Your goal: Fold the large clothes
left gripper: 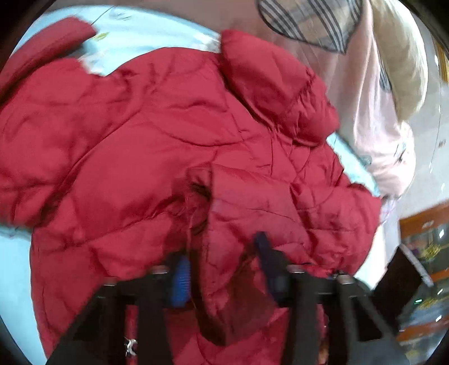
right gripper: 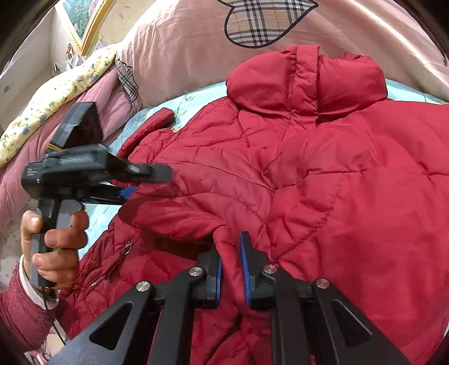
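On the far left of my right camera I see a hand (right gripper: 53,238) with a fuzzy red sleeve (right gripper: 19,314) holding the black handle of my left gripper (right gripper: 132,192). Its blue tips poke into the edge of the big red puffy jacket (right gripper: 322,182), but from this side I cannot tell how tight they are. Behind that hand lies a pink quilt (right gripper: 179,45) with a checked heart (right gripper: 263,22) sewn on it, a yellow flowery blanket (right gripper: 56,95) on top of its left part, and a gold picture frame (right gripper: 84,25) up in the corner. The jacket lies spread on a light blue sheet (right gripper: 157,112), back side up, with its hood (right gripper: 306,81) near the quilt and one sleeve cuff (right gripper: 161,116) pointing left. A small zipper pull (right gripper: 127,247) shows on the lower left part. In the middle of the bottom, my right gripper (right gripper: 231,269) has its two blue pads pressed on a raised fold of the red cloth, so it is pinching the jacket. In my left camera the view is blurry. There the left gripper (left gripper: 221,269) has a thick fold of red jacket (left gripper: 140,134) standing between its blue pads (left gripper: 181,283), and the pads look like they squeeze it. The blue sheet (left gripper: 134,36) shows at the top left, and the pink quilt (left gripper: 362,106) hangs off to the right.
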`<state>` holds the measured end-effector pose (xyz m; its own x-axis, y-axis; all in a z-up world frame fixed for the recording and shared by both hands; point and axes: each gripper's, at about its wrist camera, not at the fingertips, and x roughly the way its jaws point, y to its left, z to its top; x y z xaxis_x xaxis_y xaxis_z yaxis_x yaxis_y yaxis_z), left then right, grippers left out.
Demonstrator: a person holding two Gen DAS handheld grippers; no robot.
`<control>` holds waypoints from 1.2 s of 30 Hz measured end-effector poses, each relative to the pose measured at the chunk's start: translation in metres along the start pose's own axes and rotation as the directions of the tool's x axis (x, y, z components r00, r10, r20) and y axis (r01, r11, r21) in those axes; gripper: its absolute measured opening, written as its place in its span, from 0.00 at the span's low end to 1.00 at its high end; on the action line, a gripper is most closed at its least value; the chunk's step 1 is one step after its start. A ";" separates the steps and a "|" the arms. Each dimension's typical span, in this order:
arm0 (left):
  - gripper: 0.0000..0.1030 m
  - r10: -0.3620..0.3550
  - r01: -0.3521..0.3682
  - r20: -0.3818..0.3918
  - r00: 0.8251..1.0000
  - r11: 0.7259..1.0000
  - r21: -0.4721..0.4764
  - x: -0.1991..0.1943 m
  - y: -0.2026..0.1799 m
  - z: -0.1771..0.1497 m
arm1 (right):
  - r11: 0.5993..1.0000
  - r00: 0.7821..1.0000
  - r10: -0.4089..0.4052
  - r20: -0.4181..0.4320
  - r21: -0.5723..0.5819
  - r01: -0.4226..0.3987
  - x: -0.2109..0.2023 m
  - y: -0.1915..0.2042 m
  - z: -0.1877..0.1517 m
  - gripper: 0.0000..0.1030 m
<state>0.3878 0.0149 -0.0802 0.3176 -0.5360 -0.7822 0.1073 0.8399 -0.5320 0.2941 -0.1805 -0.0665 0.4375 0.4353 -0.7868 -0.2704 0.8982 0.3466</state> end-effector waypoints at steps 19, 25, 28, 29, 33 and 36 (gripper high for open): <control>0.14 0.174 -0.202 0.232 0.957 0.974 0.102 -0.035 0.012 0.011 | 0.934 0.925 -0.337 0.174 0.188 0.305 -0.072 -0.067 0.020 0.34; 0.27 0.202 -0.233 0.312 0.928 0.970 0.066 -0.060 0.019 0.003 | 0.887 0.917 -0.400 -0.008 0.247 0.389 -0.020 -0.109 0.025 0.32; 0.27 0.203 -0.237 0.364 0.909 0.970 0.051 -0.082 0.018 -0.010 | 0.879 0.904 -0.427 -0.010 0.229 0.417 -0.007 -0.111 0.020 0.33; 0.27 0.180 -0.219 0.378 0.908 0.974 0.064 -0.089 0.014 -0.016 | 0.876 0.900 -0.436 -0.009 0.223 0.427 -0.004 -0.111 0.020 0.34; 0.27 0.077 -0.140 0.363 0.929 0.978 0.152 -0.087 -0.013 -0.033 | 0.874 0.896 -0.443 -0.015 0.216 0.435 0.002 -0.109 0.022 0.36; 0.30 0.069 -0.137 0.320 0.945 0.971 0.196 -0.060 -0.032 -0.037 | 0.870 0.889 -0.458 -0.015 0.197 0.452 0.003 -0.104 0.021 0.37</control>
<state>0.3307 0.0176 -0.0282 0.6086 -0.4212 -0.6724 0.2452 0.9058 -0.3456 0.3412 -0.2713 -0.0945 0.4995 -0.0257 -0.8660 0.1312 0.9903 0.0463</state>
